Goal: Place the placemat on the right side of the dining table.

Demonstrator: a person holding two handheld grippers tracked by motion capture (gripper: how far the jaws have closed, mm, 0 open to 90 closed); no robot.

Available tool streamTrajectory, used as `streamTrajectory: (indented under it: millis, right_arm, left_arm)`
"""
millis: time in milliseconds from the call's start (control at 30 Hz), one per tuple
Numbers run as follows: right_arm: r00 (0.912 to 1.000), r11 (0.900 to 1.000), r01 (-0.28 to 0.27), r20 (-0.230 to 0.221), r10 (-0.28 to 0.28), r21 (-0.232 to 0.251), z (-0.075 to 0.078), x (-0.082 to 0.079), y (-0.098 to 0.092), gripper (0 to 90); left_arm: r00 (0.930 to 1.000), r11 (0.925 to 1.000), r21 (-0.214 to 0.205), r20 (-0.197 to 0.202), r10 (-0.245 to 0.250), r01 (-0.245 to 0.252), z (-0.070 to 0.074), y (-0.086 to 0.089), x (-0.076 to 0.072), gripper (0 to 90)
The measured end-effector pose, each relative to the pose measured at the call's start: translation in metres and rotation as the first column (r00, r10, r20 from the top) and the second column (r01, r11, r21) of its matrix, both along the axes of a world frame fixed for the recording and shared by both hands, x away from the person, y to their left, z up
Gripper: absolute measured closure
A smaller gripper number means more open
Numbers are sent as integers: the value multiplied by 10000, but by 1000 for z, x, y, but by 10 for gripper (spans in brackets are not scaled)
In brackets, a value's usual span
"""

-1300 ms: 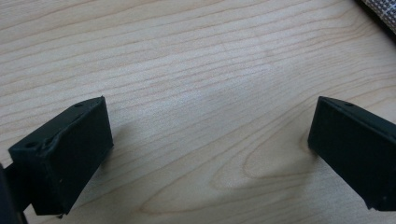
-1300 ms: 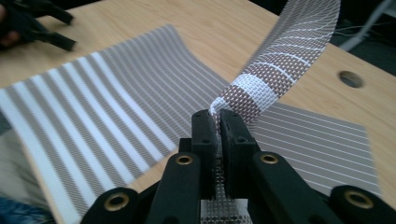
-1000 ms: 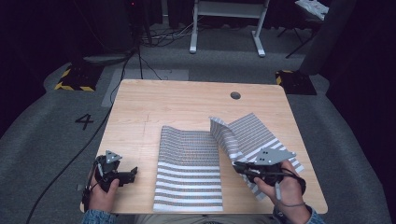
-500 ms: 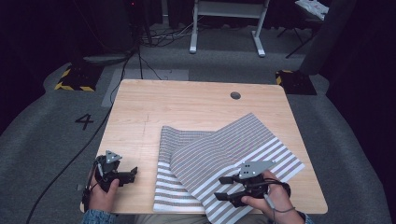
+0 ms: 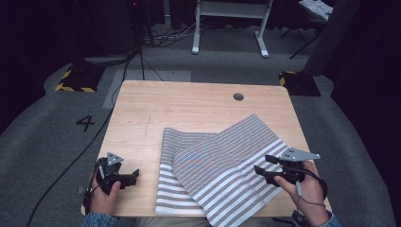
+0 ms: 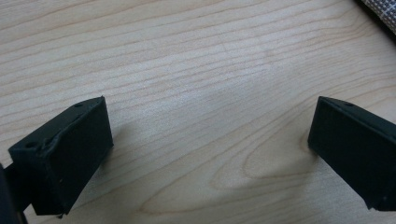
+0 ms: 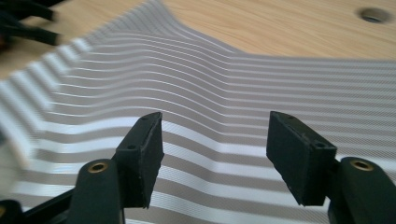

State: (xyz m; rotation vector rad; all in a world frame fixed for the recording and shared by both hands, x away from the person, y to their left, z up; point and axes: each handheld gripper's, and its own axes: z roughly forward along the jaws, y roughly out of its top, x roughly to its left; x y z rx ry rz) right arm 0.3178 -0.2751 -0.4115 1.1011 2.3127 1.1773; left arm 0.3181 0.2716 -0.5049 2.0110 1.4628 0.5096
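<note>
Cloth is what's being worked here, a grey-and-white striped piece lying at the near middle of the table, hanging a bit over the near edge. It's folded over crooked: the top layer runs on a diagonal, long axis going from about 7 o'clock up to 1 o'clock, with the layer under it sticking out toward the left.

Right gripper is the closer one by far. It sits at the cloth's 4 o'clock side, right over the edge, pointing toward 9 o'clock across the stripes. Its jaws have just been opening and now stand well apart with nothing pinched; the right gripper view has the cloth flat below and beyond them, rippling a little. Hand is low, wrist about level.

Left gripper is parked at 8 o'clock on bare wood, well apart from the cloth, jaws also wide open and empty, pointing toward it.

My guess: the next grab is another corner or edge, and the right hand is better placed for it.

Farther back there's a cable hole near the table's far edge.
</note>
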Motion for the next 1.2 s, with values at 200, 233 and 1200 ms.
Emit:
streamTrajectory:
  millis: [200,233,1200]
  right_arm:
    - [9882,9885,1469,-391,-1483,-366,-23,13,-33,337]
    - [9882,9885,1469,-391,-1483,-366,-23,13,-33,337]
    - [8857,8850,4442,-806,-4572,-1394,-84,24,-111,235]
  left_arm:
    - [10000,10000,0,0,-1,1,0,0,0,0]
    - [10000,10000,-1,0,0,0,0,0,0,0]
    - [10000,10000,0,0,-3,3,0,0,0,0]
